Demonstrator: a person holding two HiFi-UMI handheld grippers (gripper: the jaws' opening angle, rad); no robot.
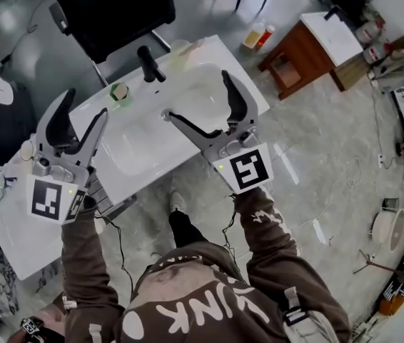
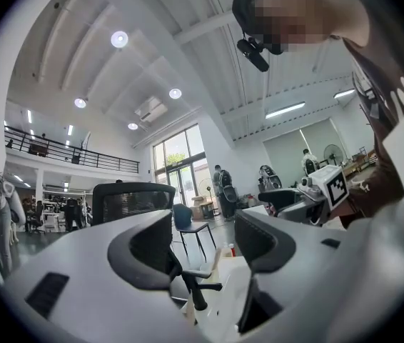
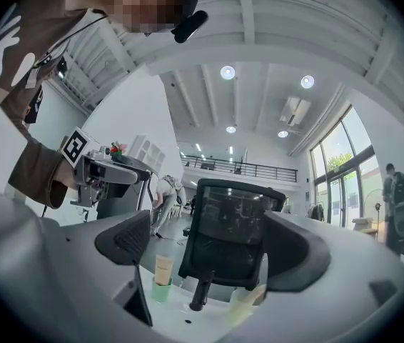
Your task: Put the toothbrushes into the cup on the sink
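A white sink [image 1: 145, 145] with a black faucet [image 1: 150, 63] lies below both grippers. Behind the basin a small green cup [image 1: 119, 91] holds a pale tube. A translucent yellowish cup [image 1: 182, 53] stands right of the faucet, with a pale stick leaning from it. My left gripper [image 1: 86, 106] hovers open over the sink's left side. Over the basin my right gripper [image 1: 196, 95] is spread wide. Neither holds anything. The right gripper view shows the green cup [image 3: 162, 279], faucet [image 3: 202, 295] and yellowish cup [image 3: 248, 300] between its jaws. No toothbrush is clearly recognisable.
A black office chair [image 1: 109, 6] stands right behind the sink. A wooden cabinet [image 1: 302, 52] and two bottles [image 1: 258, 36] on the floor are at the back right. Small items [image 1: 23, 150] lie on the counter left of the sink. People stand far off in the hall.
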